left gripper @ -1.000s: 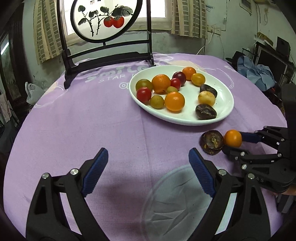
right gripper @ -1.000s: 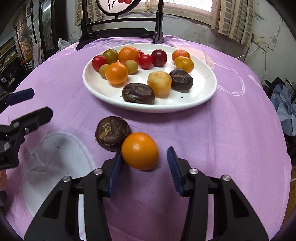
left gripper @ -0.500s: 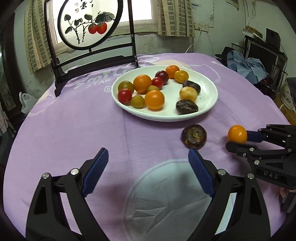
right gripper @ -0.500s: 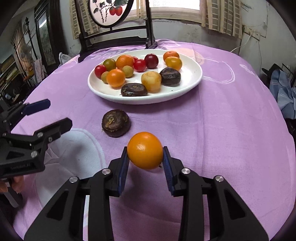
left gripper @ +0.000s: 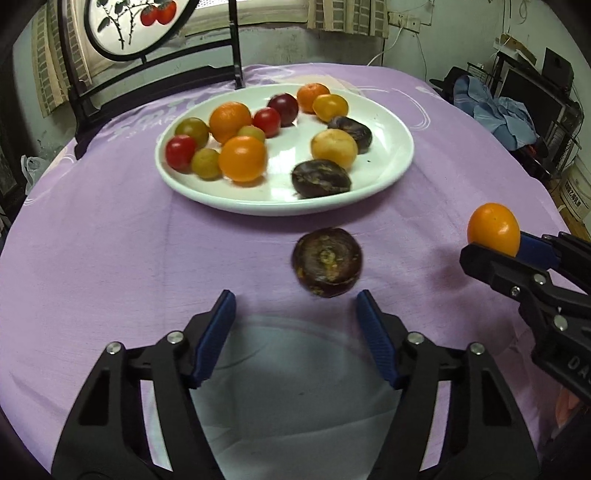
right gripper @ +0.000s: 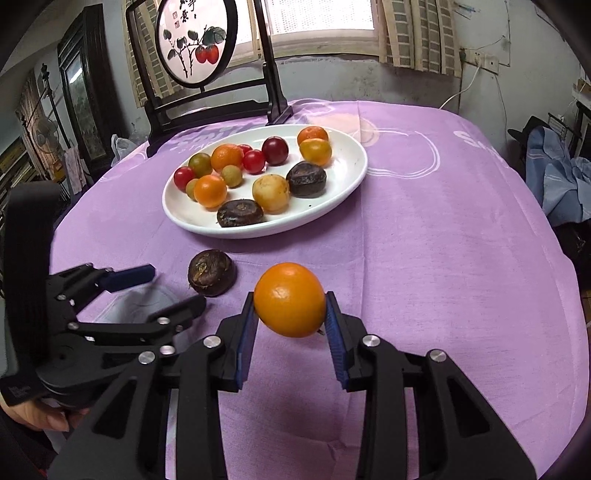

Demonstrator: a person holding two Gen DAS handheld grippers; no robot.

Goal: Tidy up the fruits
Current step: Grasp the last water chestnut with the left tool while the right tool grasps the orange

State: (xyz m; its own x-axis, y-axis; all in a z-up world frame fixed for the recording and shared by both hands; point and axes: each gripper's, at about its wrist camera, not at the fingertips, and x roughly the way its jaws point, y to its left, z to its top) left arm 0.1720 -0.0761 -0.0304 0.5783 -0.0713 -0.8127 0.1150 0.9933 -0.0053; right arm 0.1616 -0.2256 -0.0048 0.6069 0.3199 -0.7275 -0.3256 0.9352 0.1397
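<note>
An orange fruit [right gripper: 289,299], round and glossy, hangs above the purple cloth [right gripper: 424,240], pinched at its sides. A dark, wrinkled brown fruit [left gripper: 327,261] lies alone on the cloth just before the white plate [left gripper: 391,162], which holds red, green, orange, yellow and dark fruits.

The round painted panel in its dark frame [left gripper: 136,26] is cut off by the top edge. The dark brown wrinkled fruit [left gripper: 327,261] on the worktop is motion-blurred. A small red tomato [right gripper: 244,148] is mostly hidden behind an orange.

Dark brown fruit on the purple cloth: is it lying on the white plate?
No. The dark brown fruit lies on the purple cloth, just in front of the white plate and apart from it.
</note>
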